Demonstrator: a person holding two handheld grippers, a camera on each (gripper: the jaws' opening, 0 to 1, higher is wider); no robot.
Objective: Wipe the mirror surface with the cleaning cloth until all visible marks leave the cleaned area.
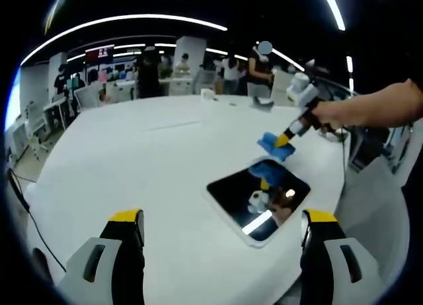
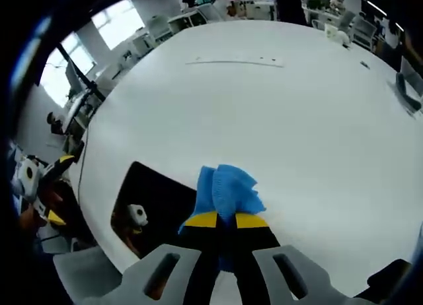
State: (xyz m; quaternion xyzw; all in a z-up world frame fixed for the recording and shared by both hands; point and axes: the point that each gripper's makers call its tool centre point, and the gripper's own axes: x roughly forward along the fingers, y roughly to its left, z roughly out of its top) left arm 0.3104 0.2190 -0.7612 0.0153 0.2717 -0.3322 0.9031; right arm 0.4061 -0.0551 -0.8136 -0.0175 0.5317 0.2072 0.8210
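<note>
Lying flat on the white table, the mirror sits ahead of the left gripper, whose jaws stand apart. Beyond the mirror, the right gripper pinches the blue cloth.

Right gripper view: the right gripper is clamped on the blue cloth, just beside the mirror.

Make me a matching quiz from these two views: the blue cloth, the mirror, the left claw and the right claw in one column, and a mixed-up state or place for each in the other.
Things:
1. cleaning cloth
2. mirror
3. left claw
4. right claw

States:
A. open, holding nothing, above the white table
B. lying flat on the table, dark and reflective
C. shut on something blue
D. bunched up, pinched between yellow-tipped jaws

Pairs: 1-D, 2-B, 3-A, 4-C
</note>
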